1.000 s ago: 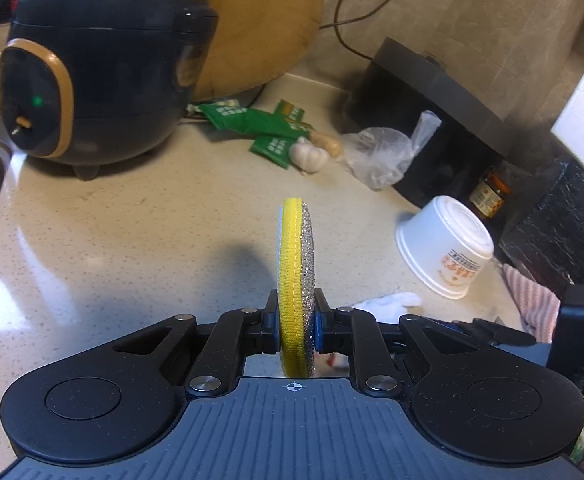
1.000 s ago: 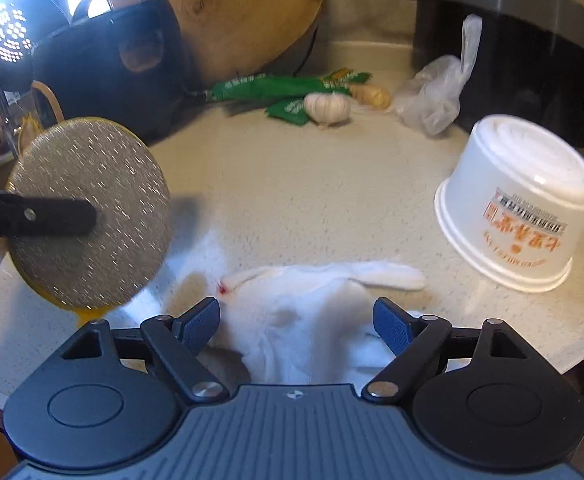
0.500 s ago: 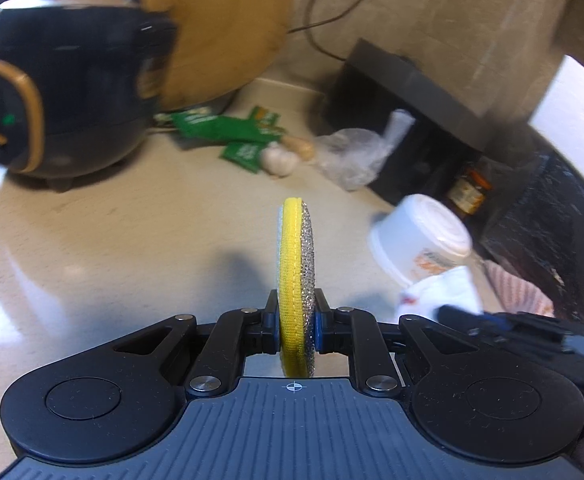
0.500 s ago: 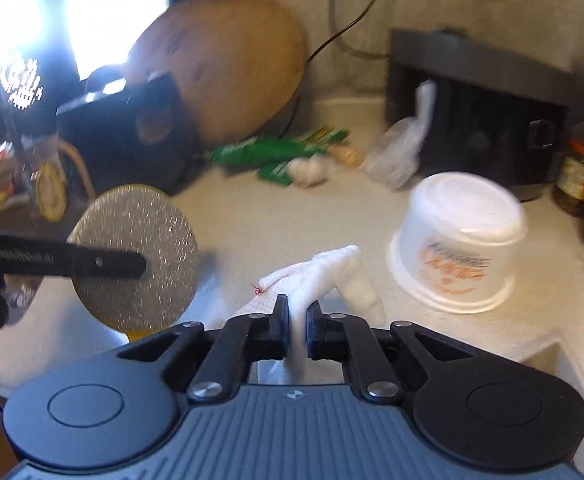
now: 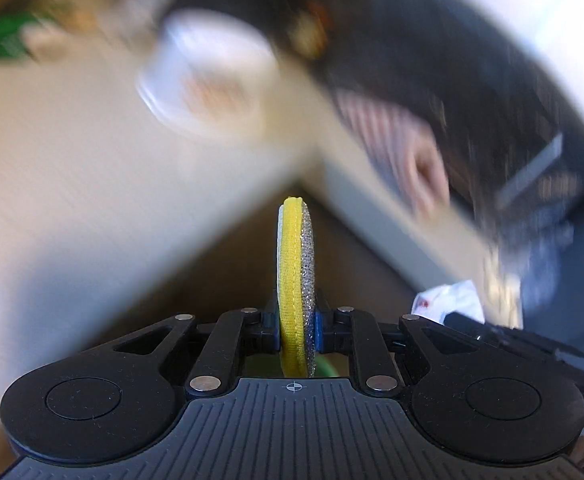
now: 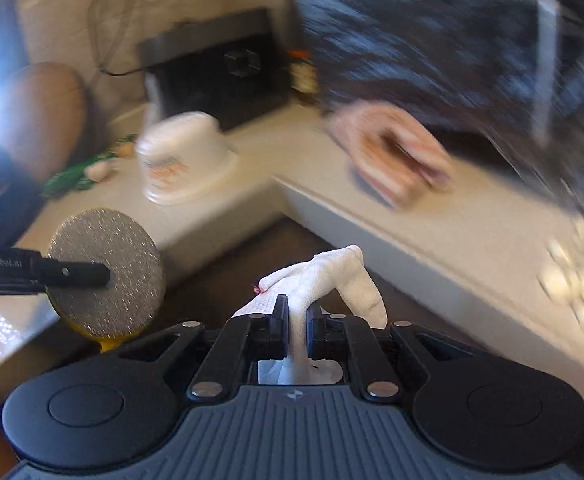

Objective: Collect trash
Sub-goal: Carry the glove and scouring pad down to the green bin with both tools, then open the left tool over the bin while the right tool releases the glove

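Note:
My right gripper (image 6: 296, 330) is shut on a crumpled white tissue (image 6: 324, 276) with a small red mark; it hangs past the counter's edge, above the dark floor. The same tissue (image 5: 448, 304) shows at the lower right of the left wrist view, beside the right gripper's black body. My left gripper (image 5: 298, 330) is shut on a round scouring pad (image 5: 296, 280), yellow on one face and silver on the other, held edge-on. The right wrist view shows that pad (image 6: 106, 276) from its silver side at the left. An upturned white paper bowl (image 6: 182, 160) stands on the pale counter (image 6: 252, 148).
Both views are motion-blurred. A striped pink cloth (image 6: 400, 152) lies on the counter near a black cooktop (image 6: 452, 40). A black appliance (image 6: 220, 68), a jar (image 6: 304, 72), green packets (image 6: 76, 176) and garlic (image 6: 98, 170) sit farther back.
The right gripper closed on the tissue and lifted it off the counter. Both grippers swung right, past the counter's edge, so the floor now shows below them.

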Available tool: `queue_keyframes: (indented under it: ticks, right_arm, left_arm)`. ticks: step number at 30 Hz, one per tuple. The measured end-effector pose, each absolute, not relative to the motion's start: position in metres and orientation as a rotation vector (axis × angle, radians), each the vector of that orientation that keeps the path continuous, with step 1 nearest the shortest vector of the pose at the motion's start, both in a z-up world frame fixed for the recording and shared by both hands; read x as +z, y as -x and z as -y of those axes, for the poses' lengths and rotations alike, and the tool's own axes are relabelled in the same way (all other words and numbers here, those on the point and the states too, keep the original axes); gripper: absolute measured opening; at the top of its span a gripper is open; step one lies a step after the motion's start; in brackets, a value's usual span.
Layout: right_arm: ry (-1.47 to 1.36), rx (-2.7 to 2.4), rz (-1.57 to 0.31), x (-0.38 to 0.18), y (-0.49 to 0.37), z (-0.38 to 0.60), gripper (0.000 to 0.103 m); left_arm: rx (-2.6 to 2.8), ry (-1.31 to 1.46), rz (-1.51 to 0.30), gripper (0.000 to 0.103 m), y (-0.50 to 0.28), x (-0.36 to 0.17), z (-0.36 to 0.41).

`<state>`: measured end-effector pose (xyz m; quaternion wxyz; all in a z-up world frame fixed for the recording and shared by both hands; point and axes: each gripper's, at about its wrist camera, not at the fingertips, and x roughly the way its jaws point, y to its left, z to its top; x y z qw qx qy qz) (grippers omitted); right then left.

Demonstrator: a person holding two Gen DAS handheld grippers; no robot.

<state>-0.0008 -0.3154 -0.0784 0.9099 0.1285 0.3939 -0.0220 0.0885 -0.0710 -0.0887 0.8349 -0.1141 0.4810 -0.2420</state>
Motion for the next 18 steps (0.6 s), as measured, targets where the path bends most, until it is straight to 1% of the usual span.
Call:
queue_keyframes:
  ticks: [5,8,12,13,15,18]
  right_arm:
    - [-0.366,-0.165,-0.982,-0.14,0.047,0.349,0.008]
    - [-0.397,-0.219,-1.07,-0.168,0.07,0.357,0.008]
    - [-0.422,-0.286,-1.152,-0.195,0.091,0.365,0.008]
    - [-0.43,-0.295,-1.168,-0.201,0.095,0.367,0.008]
    - [-0.435,-0.299,-1.202,-0.212,0.101,0.37,0.008]
    - [-0.425,-0.283,-1.248,-0.231,0.103,0.37,0.008]
  left_arm:
    - [-0.607,0.178,-1.311,0.018,-0.089,-0.191,0.134]
    - [-0.633,0.143,-1.443,0.018,-0.085,-0.257,0.166]
    - [-0.657,0.119,-1.556,0.018,-0.086,-0.343,0.203]
    - [-0.653,0.102,-1.579,0.02,-0.087,-0.364,0.21]
    - [-0.583,0.01,-1.608,0.022,-0.088,-0.402,0.222]
    - [-0.498,-0.149,-1.625,0.022,-0.087,-0.448,0.23]
